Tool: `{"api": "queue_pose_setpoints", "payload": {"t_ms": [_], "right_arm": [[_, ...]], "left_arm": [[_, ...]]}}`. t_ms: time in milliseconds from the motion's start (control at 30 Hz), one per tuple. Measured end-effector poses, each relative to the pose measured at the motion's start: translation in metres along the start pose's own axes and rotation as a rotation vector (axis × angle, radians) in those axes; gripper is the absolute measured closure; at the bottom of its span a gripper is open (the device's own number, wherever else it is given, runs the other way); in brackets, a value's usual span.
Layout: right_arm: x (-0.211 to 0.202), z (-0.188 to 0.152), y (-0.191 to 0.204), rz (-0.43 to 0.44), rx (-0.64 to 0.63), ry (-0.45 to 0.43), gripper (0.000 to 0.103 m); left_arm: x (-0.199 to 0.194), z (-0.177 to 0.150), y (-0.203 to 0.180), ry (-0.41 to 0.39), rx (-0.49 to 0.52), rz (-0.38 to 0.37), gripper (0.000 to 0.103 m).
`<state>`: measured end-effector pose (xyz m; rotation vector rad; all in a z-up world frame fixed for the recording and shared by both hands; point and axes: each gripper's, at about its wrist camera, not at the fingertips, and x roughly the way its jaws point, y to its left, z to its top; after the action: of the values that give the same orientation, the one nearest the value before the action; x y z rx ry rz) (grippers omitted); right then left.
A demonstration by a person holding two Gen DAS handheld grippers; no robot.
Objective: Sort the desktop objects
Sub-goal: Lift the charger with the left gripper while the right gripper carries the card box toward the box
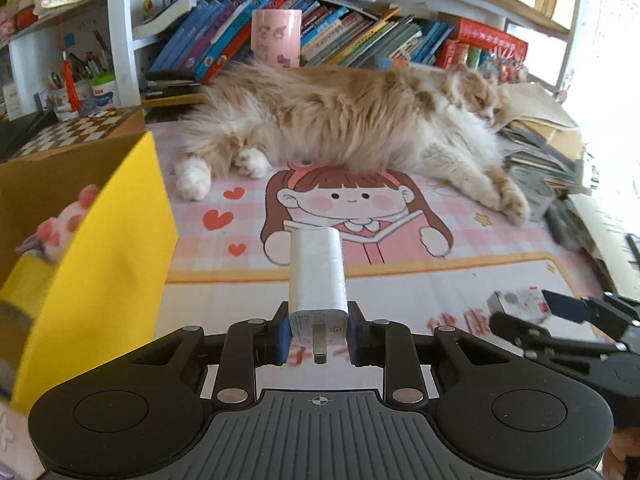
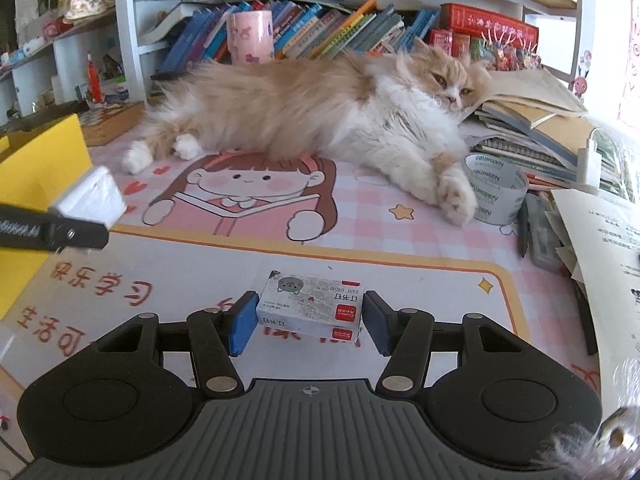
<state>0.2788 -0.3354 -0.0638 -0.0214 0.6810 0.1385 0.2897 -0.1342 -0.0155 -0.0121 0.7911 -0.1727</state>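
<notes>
Yellow cardboard forms the near wall of the sorting box (image 1: pixel 96 248), which stands to the left of the left gripper (image 1: pixel 318 330) and already holds a pink plush item (image 1: pixel 64 226). The left gripper is clamped on a white charger plug (image 1: pixel 318 276), its blue pads pressed against both flanks of the base, prongs facing back toward the camera and the body projecting forward, clear of the desk mat (image 1: pixel 400 280). Ahead of both tools a long-haired orange and white cat (image 1: pixel 340 120) lies across the mat, well apart from the work. To the right, the right gripper (image 2: pixel 310 318) straddles a small staple box (image 2: pixel 310 306); its pads sit at the two short ends, but contact on the right pad is not confirmed from this view, so a firm hold cannot be verified. Judgement: the step in hand is carrying the plug to the box. Recommended practice is to lift the plug above the box's rim before swinging left, release only once over the opening, and keep travel low and away from the cat's paws. The right gripper should square up on the staple box, which lies slightly skewed, before closing.
</notes>
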Motion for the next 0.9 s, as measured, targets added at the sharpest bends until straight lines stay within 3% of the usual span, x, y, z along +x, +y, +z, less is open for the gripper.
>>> {"api": "queue_pose_setpoints", "payload": {"t_ms": [500, 900], "right_arm": [[-0.052, -0.014, 0.037, -0.023, 0.046, -0.019, 0.049], [-0.078, -0.026, 0.087, -0.017, 0.033, -0.015, 0.049]], "left_arm": [[-0.075, -0.036, 0.029, -0.085, 0.008, -0.04, 0.078], [-0.111, -0.063, 0.068, -0.083, -0.028, -0.075, 0.078]]}}
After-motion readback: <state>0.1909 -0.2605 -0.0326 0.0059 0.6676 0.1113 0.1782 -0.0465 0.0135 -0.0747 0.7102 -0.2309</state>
